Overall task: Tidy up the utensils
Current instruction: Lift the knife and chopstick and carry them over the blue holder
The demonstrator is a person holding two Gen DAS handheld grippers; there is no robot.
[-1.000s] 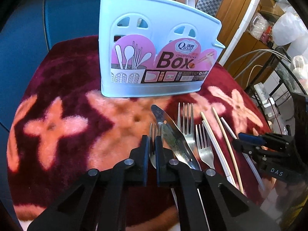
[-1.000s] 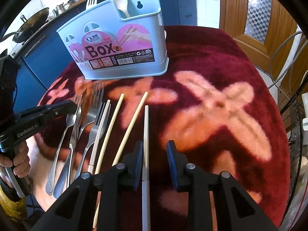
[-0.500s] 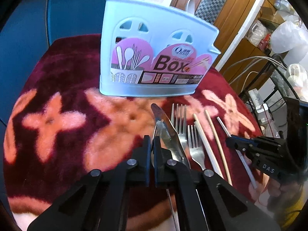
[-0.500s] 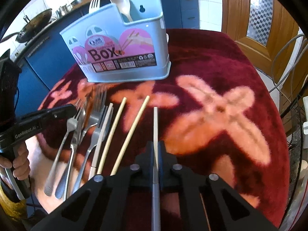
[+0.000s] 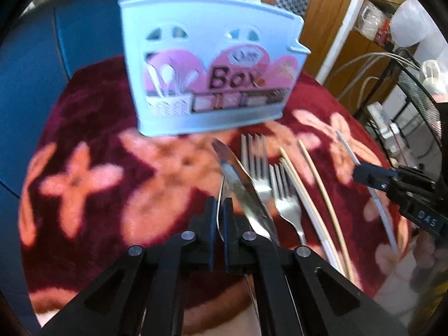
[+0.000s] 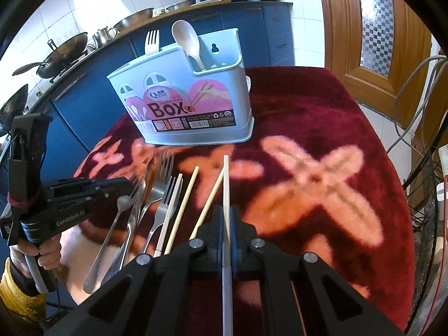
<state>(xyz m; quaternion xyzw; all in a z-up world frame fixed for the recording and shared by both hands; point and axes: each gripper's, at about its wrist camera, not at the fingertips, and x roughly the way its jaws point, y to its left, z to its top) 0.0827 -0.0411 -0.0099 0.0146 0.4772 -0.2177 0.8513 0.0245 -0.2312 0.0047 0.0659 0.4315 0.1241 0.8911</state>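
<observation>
A light-blue utensil box (image 5: 207,78) (image 6: 190,103) stands at the back of the red floral cloth; a white fork (image 6: 152,42) and a white spoon (image 6: 186,40) stick out of it. My left gripper (image 5: 219,210) is shut on a steel fork (image 5: 221,196), lifted on edge. It shows at the left of the right wrist view (image 6: 123,187). My right gripper (image 6: 226,218) is shut on a white chopstick (image 6: 226,184), raised off the cloth. A knife (image 5: 240,184), two forks (image 5: 256,162), a white chopstick and two bamboo chopsticks (image 5: 322,190) lie between the grippers.
The cloth (image 6: 322,140) covers a round table whose edge drops off at right. Blue cabinets (image 6: 92,98) with woks stand behind. A wooden door (image 6: 372,28) and cables (image 6: 414,89) are to the right. A black mesh rack (image 5: 414,98) stands at the right.
Both grippers closed, the left on the fork and the right on the white chopstick. Both have since lifted their utensils off the cloth toward the box.
</observation>
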